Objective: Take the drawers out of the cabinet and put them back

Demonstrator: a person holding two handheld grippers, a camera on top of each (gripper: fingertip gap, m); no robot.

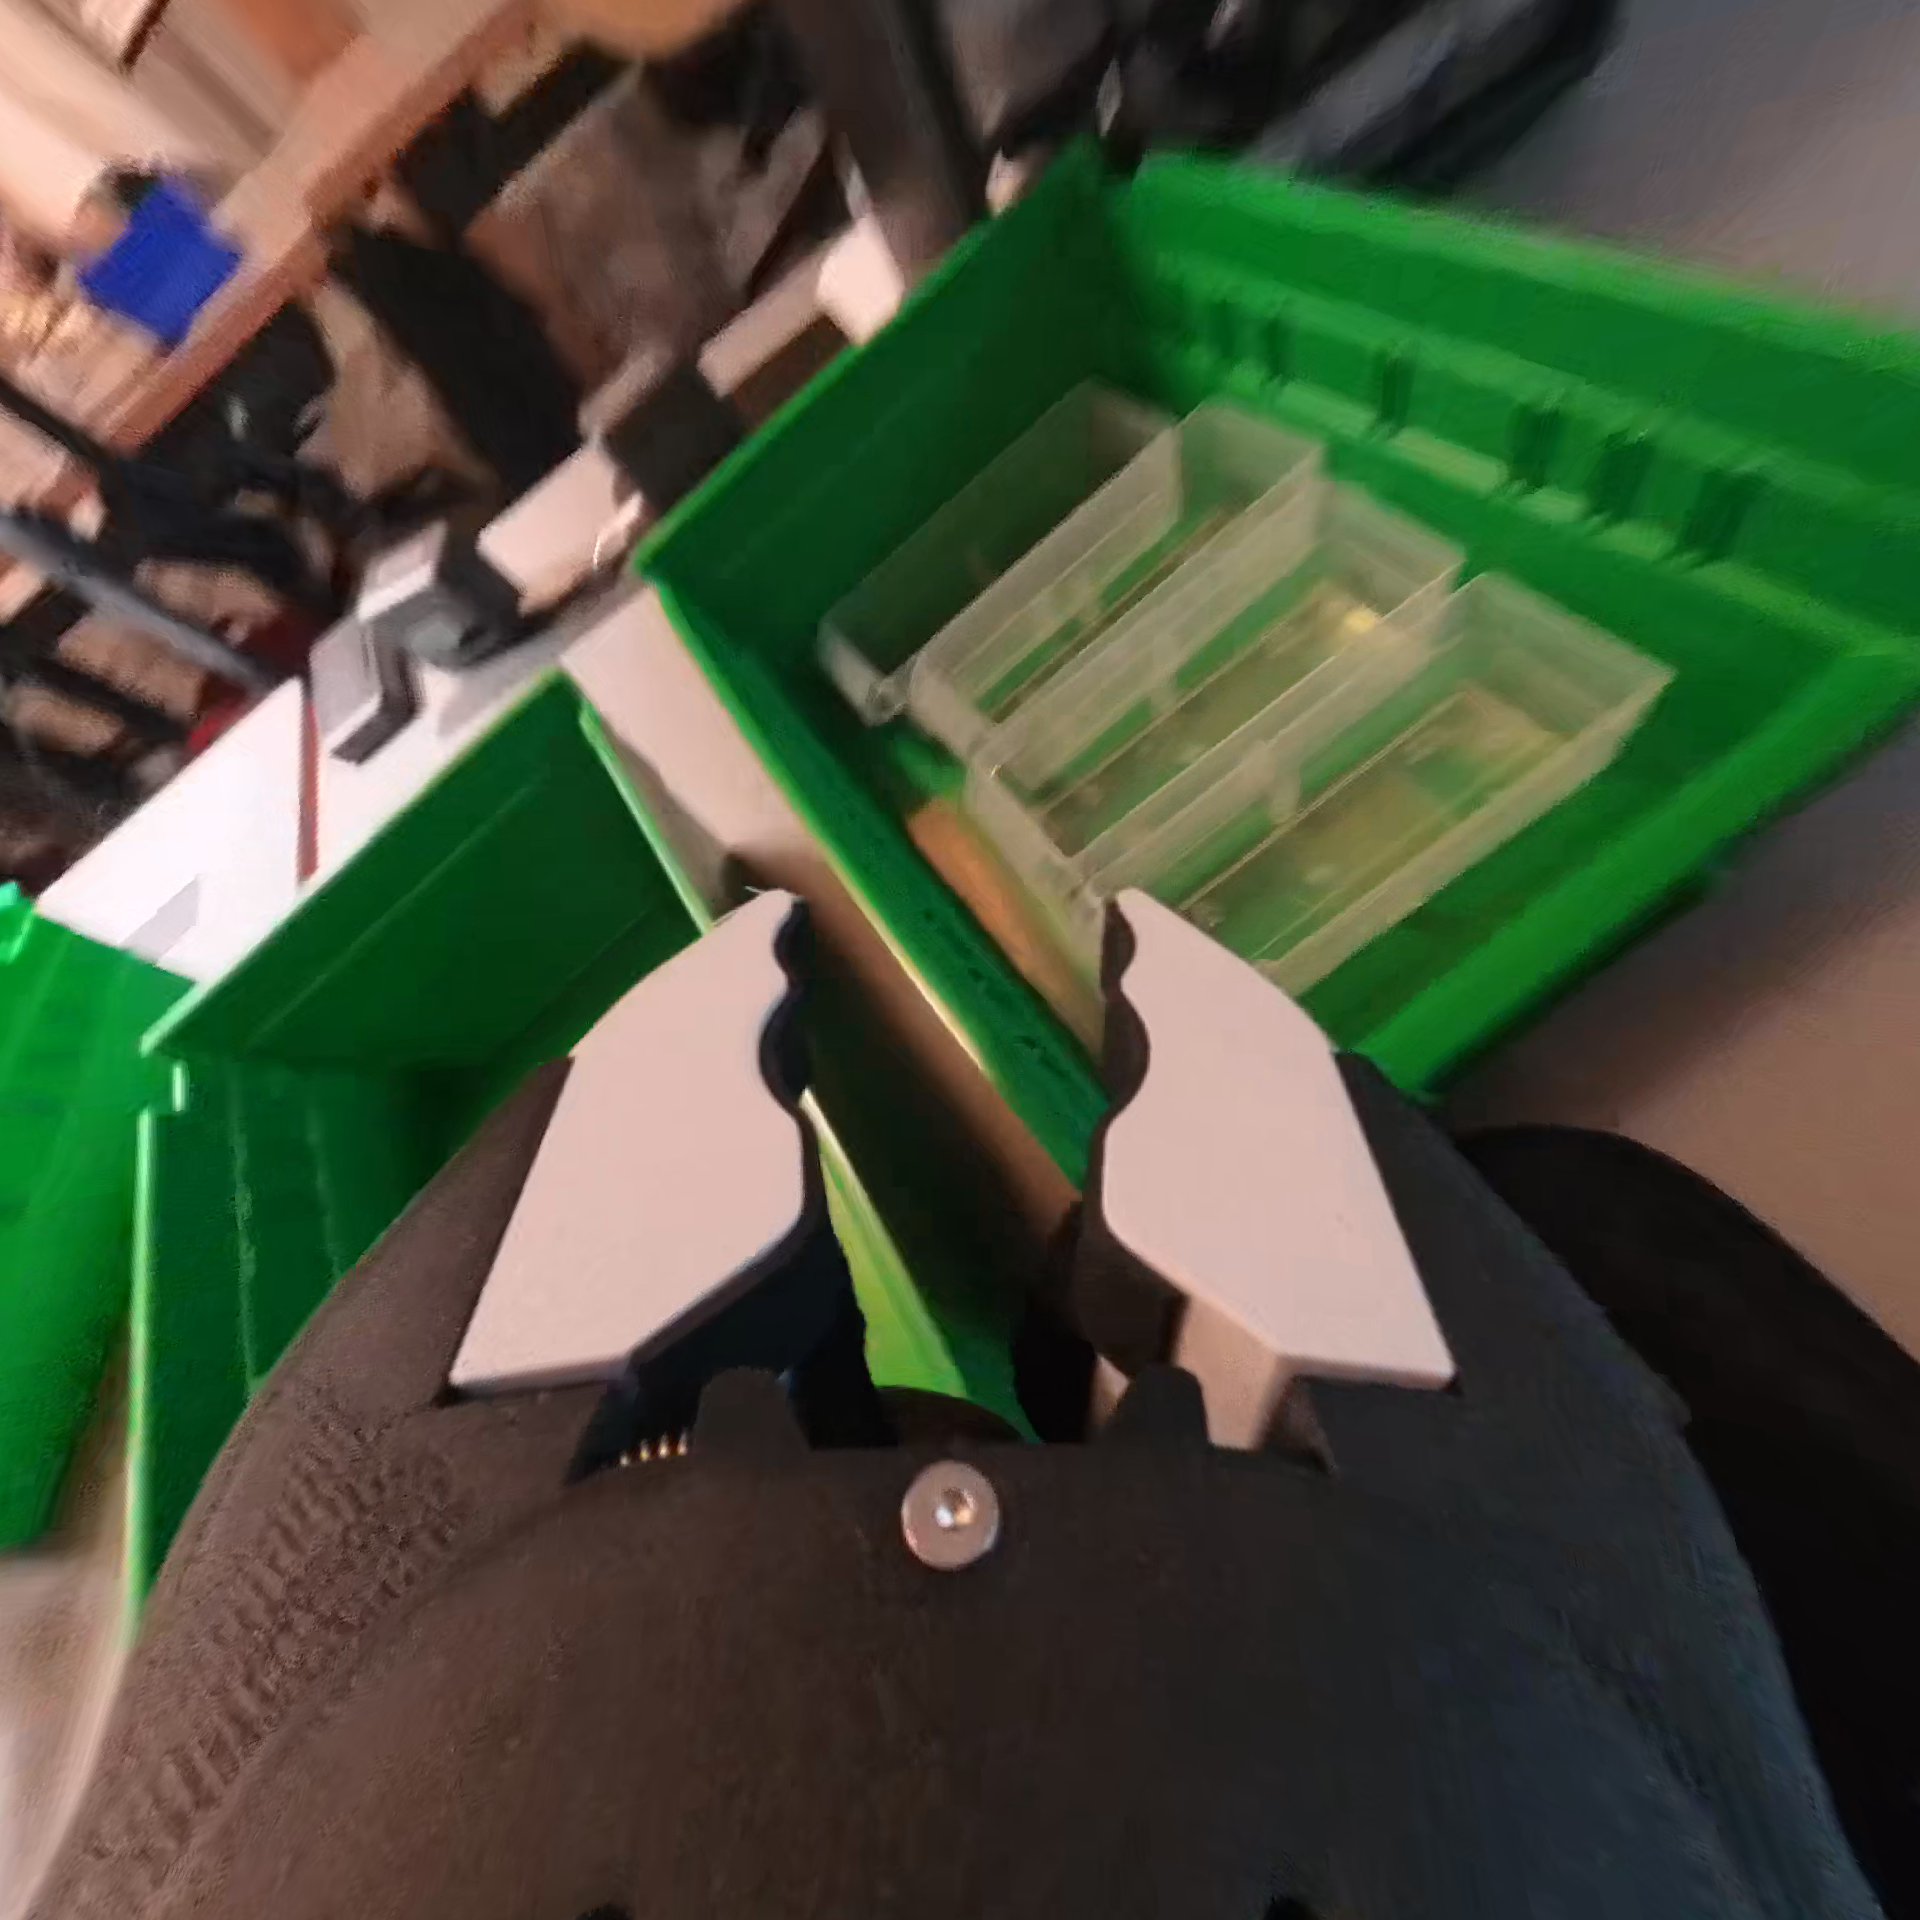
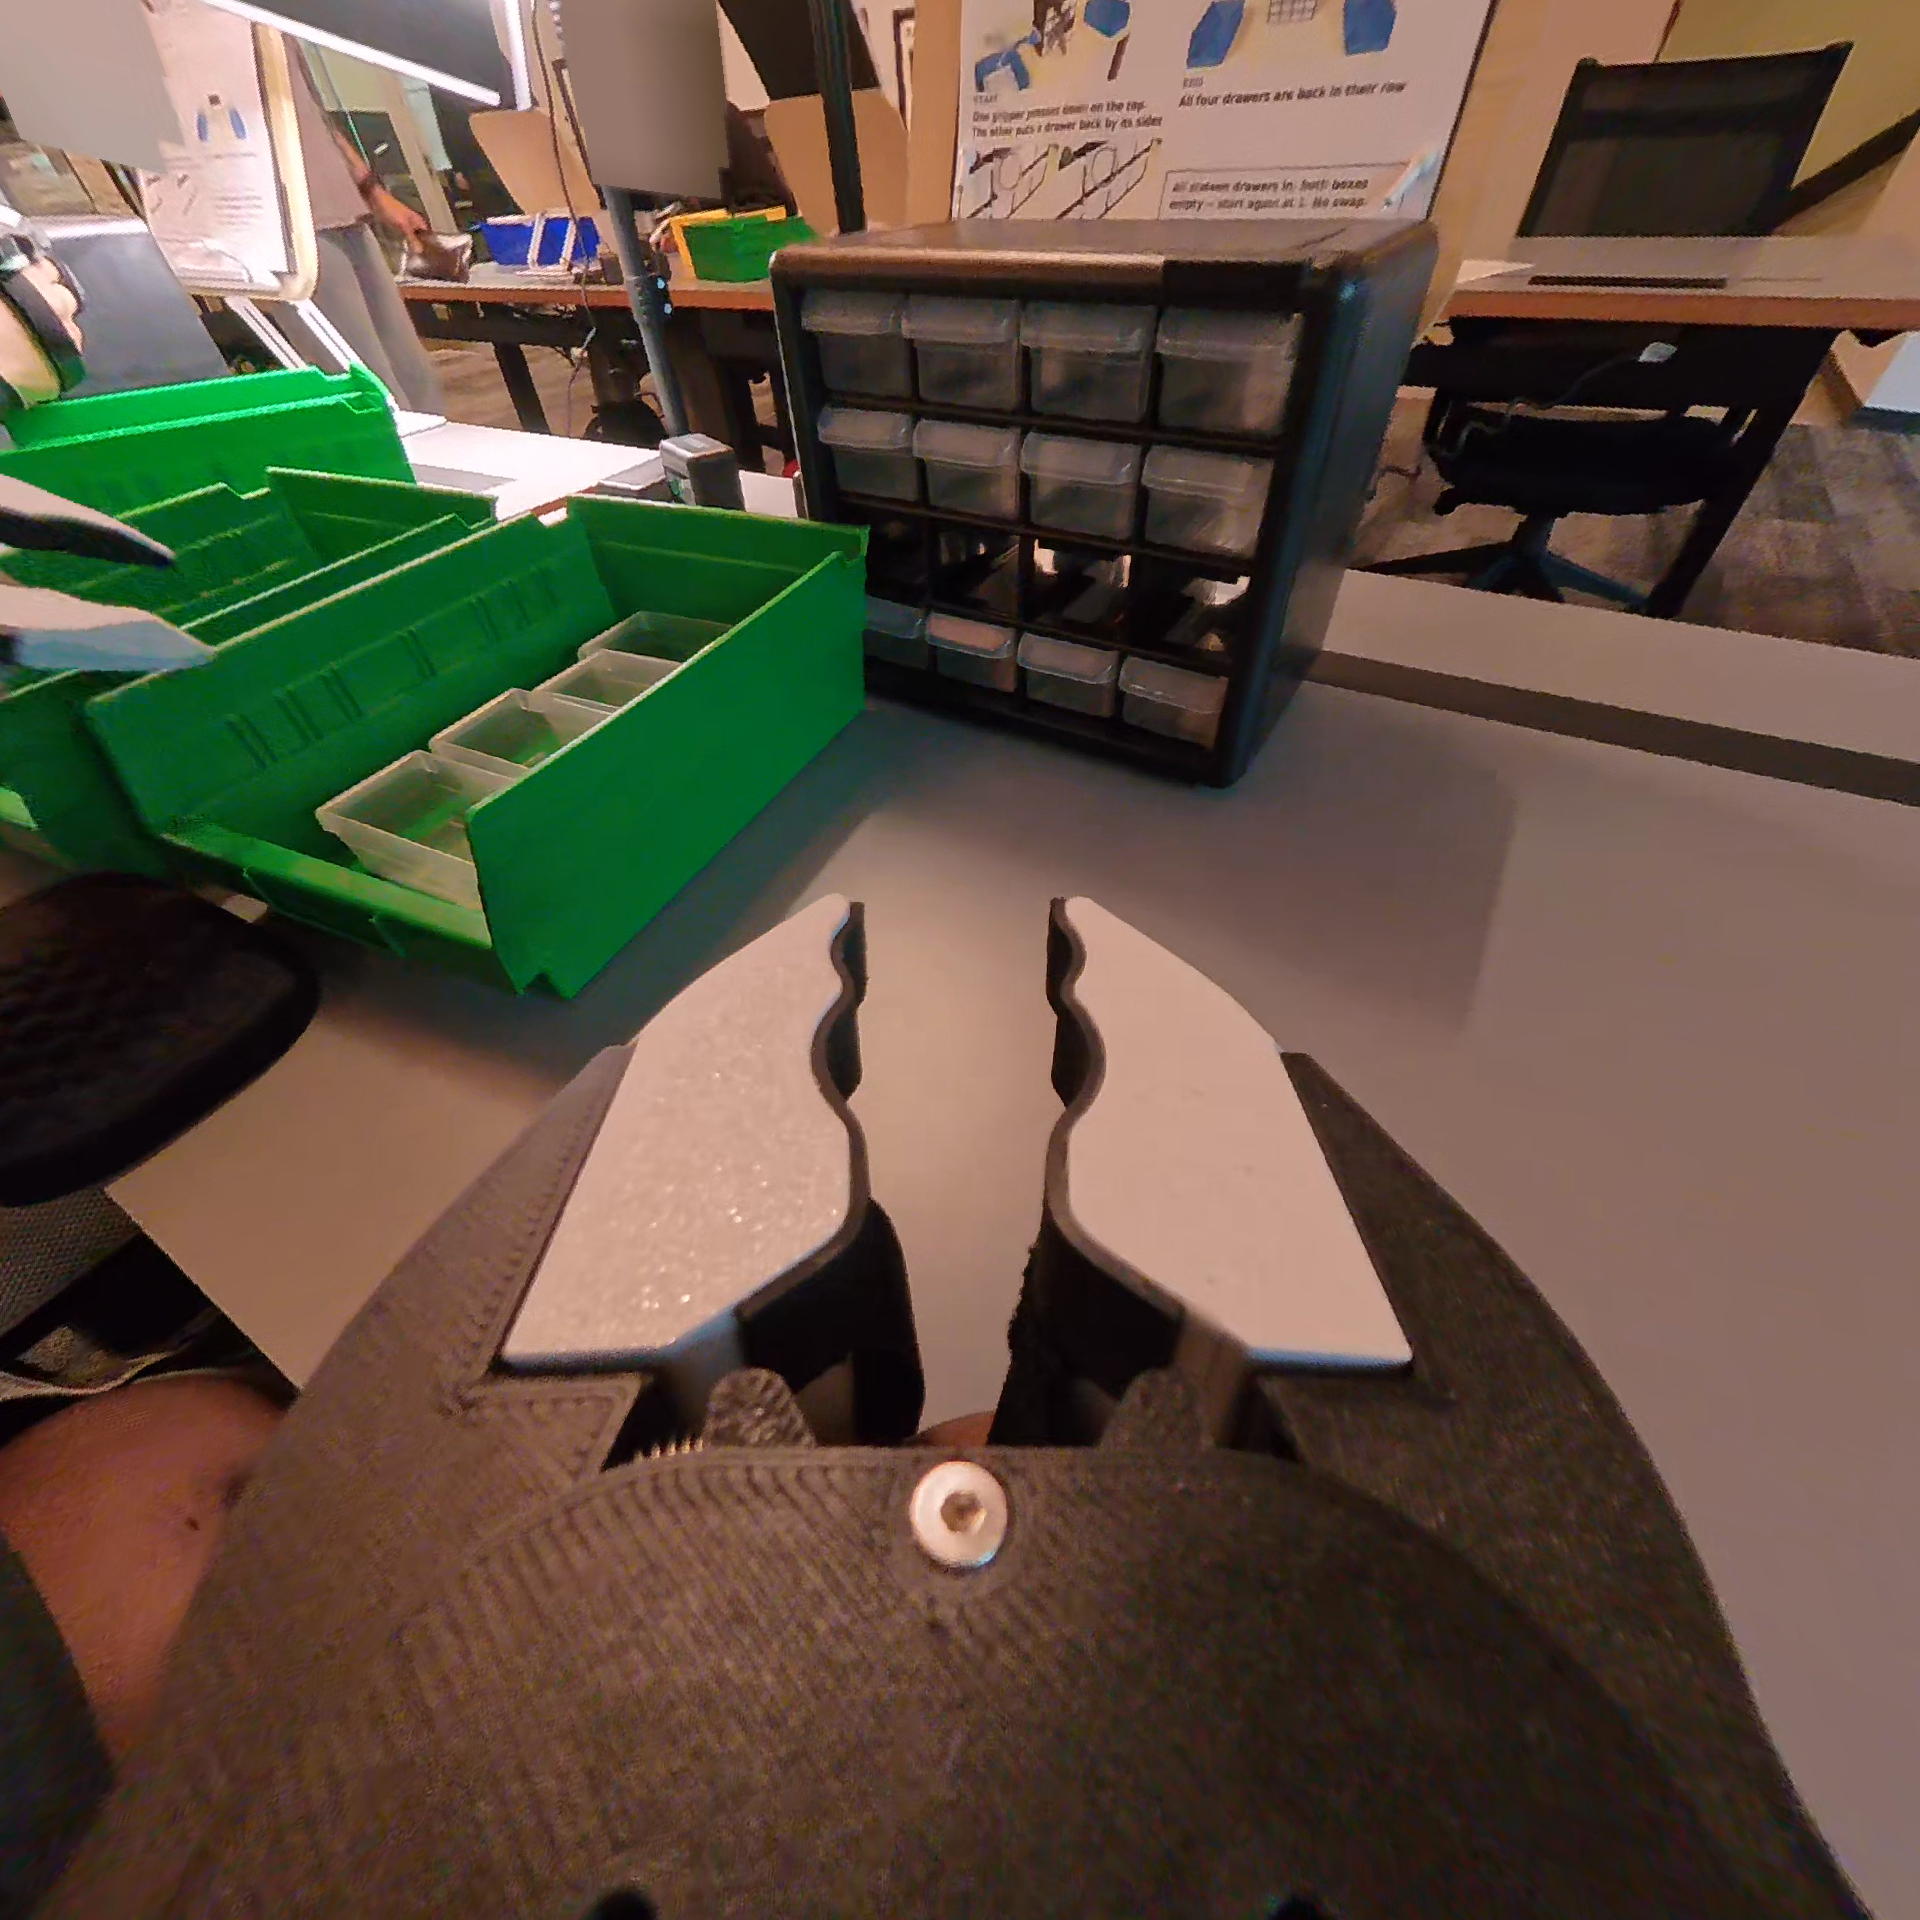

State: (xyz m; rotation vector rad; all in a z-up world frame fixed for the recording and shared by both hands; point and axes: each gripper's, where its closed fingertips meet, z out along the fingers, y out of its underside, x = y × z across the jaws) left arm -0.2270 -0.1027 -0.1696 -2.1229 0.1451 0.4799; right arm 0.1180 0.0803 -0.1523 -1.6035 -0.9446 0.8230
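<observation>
Four clear drawers [image 2: 520,727] lie in the green bin [image 2: 665,790], ahead-left of the right tongs [image 2: 951,935], spread and empty. The left tongs [image 1: 951,935], also spread, hover over the bin. The cabinet [image 2: 1091,488], ahead, shows one empty row; refilling seemingly comes next, calling for a pinch on a drawer.

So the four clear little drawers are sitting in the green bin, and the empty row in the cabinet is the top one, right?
Nearly. The clear drawers do sit in the green bin, but the empty row of the cabinet is the third one down, not the top. The right wrist view shows it.
</observation>
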